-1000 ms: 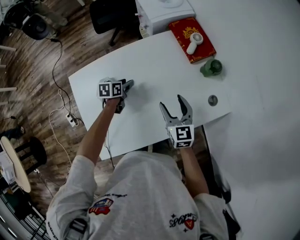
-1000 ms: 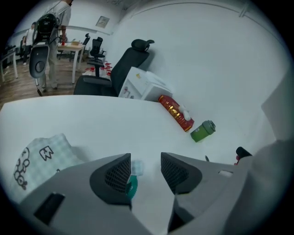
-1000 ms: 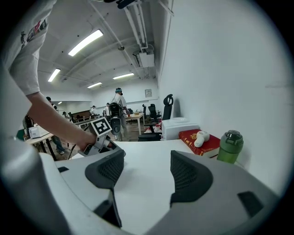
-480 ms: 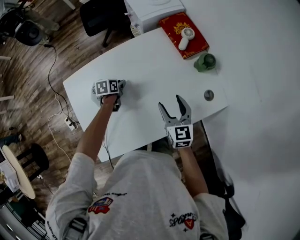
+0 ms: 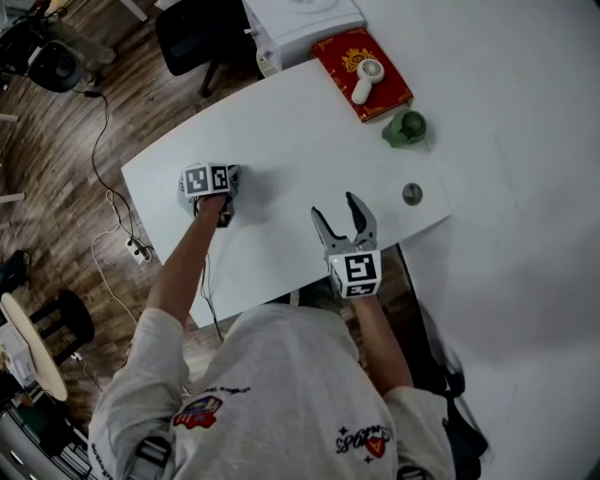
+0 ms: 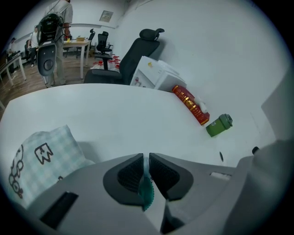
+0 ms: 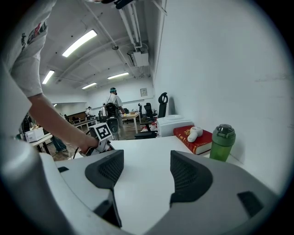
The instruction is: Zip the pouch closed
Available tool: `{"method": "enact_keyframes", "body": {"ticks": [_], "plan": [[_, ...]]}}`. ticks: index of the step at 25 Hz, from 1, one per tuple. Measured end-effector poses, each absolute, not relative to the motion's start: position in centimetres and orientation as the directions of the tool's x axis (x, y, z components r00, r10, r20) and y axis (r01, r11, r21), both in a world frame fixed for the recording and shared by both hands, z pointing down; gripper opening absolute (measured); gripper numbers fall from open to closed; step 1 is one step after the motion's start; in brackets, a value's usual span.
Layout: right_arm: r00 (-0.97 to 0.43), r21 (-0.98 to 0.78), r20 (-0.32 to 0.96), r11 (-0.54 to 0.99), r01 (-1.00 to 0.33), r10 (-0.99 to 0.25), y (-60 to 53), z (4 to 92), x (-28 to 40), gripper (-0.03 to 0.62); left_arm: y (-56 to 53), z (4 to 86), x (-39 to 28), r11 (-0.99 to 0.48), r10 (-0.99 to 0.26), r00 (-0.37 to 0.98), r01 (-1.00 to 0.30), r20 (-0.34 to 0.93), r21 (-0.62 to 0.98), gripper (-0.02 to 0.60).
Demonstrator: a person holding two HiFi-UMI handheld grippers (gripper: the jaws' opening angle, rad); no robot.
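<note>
The pouch (image 6: 39,158) is pale green checked cloth with dark line drawings, lying on the white table (image 5: 309,141) at the left of the left gripper view. My left gripper (image 6: 145,172) points steeply down beside it. Its jaws have just been closing and now pinch a thin teal tab (image 6: 146,195) of the pouch between the pads. In the head view the left gripper (image 5: 230,180) covers most of the pouch. My right gripper (image 5: 339,212) hovers open over the table's near side, with nothing between its fingers (image 7: 105,172).
At the table's far right lie a red book (image 5: 375,56) with a white hand fan (image 5: 364,80) on it, a green bottle (image 5: 405,127) and a small dark round object (image 5: 412,194). A white box (image 5: 300,19) and a black office chair (image 5: 192,33) stand beyond the far edge.
The left gripper has sunk a little onto the pouch and its jaws have come together. The right gripper has stayed where it was.
</note>
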State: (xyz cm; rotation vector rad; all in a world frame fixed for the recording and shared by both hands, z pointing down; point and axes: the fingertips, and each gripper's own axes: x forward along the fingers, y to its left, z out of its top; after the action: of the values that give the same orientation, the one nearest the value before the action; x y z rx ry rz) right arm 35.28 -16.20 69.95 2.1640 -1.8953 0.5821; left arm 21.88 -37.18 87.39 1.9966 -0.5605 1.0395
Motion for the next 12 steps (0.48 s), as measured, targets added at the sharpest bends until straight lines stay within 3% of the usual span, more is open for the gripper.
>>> {"method": "enact_keyframes", "body": {"ticks": [12], "plan": [[0.082, -0.107, 0.423, -0.140, -0.984, -0.903, -16.8, 69.9, 35.2, 0.304, -37.0, 86.1, 21.6, -0.621, -0.043, 0.638, -0.620, 0.769, 0.480, 0.011]]}}
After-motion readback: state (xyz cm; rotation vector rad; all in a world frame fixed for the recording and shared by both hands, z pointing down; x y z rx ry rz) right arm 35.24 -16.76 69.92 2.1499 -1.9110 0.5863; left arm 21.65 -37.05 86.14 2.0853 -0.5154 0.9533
